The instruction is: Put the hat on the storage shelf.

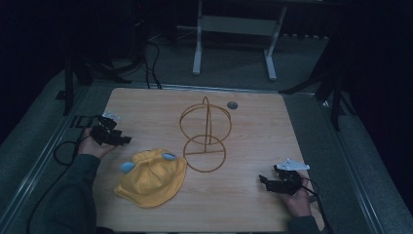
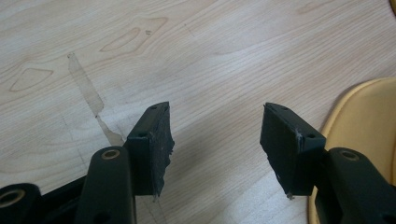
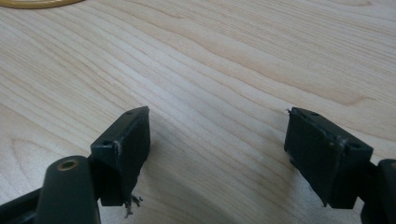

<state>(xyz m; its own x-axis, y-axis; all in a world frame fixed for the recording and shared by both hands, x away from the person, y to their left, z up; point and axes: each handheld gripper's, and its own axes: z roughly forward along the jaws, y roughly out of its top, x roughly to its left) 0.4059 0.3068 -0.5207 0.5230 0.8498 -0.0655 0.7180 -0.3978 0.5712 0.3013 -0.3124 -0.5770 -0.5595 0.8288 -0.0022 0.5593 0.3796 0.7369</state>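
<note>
At the left of the high view we see our left tongs resting low over the table, jaws wide apart and holding nothing; in the left gripper view bare wood lies between them and the yellow edge of the hat shows at the right side of the frame. The yellow hat lies flat on the table at lower centre-left, just beside those tongs but apart from them. Right of it, in the middle of the frame, stands the wire hat stand, upright and bare. At the lower right our right tongs are also wide and empty, well apart from the hat. We judge the work barely begun: 0 grasps made, the hat yet to be lifted and set on the stand.
</note>
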